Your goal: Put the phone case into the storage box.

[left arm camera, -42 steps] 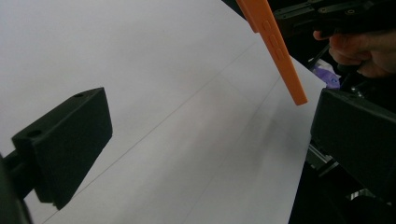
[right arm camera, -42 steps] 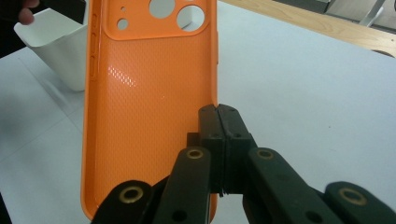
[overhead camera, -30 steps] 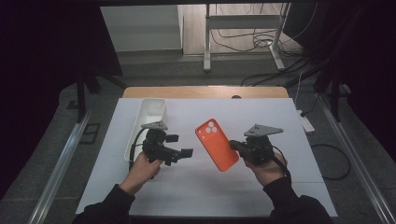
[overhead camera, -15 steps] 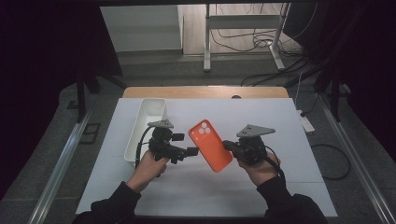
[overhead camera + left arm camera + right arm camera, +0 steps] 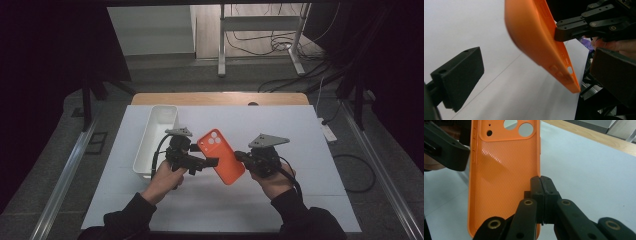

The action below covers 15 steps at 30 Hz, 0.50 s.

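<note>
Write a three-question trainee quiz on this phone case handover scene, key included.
1. True or false: the right gripper is shut on the edge of the orange phone case.
2. How are the left gripper's fingers? A. clamped on the case B. open, either side of the case C. shut, away from the case
3. Which container stands on the table to the left of the left gripper?

Key: 1. True. 2. B. 3. The white bin.
</note>
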{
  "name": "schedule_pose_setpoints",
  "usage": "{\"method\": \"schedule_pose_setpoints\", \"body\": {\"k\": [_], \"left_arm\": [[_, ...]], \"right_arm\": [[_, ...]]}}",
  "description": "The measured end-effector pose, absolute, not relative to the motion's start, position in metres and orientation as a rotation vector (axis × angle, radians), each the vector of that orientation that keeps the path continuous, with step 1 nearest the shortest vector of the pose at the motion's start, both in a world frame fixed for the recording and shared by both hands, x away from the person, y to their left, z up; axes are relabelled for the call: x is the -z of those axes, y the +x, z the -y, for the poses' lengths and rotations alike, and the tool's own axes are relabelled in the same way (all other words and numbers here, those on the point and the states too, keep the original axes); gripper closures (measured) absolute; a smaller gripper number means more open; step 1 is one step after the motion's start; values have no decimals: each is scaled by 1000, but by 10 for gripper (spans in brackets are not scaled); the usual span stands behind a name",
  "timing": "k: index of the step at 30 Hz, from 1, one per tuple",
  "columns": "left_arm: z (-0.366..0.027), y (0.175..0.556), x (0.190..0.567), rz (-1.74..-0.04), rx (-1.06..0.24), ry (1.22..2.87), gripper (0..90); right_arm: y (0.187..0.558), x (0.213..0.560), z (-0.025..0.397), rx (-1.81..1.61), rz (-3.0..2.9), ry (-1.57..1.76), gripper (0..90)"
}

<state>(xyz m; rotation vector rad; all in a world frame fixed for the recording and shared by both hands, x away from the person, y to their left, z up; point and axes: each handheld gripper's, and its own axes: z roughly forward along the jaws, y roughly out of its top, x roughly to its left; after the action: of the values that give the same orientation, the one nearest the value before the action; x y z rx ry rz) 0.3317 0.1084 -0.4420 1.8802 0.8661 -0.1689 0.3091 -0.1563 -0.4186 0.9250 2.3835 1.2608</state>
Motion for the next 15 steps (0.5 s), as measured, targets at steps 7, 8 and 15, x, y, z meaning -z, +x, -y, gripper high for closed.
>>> {"method": "schedule_pose_setpoints", "body": {"k": [7, 8, 15], "left_arm": [[-106, 334, 442, -886, 170, 1870, 3], [-106, 334, 442, -885, 174, 1868, 4], [-106, 335, 443, -879, 206, 1857, 1]], "right_arm": [[308, 419, 150, -1268, -2388, 910, 886], [308, 419, 149, -1268, -2390, 908, 886], [306, 419, 146, -1272, -2393, 894, 886]]}}
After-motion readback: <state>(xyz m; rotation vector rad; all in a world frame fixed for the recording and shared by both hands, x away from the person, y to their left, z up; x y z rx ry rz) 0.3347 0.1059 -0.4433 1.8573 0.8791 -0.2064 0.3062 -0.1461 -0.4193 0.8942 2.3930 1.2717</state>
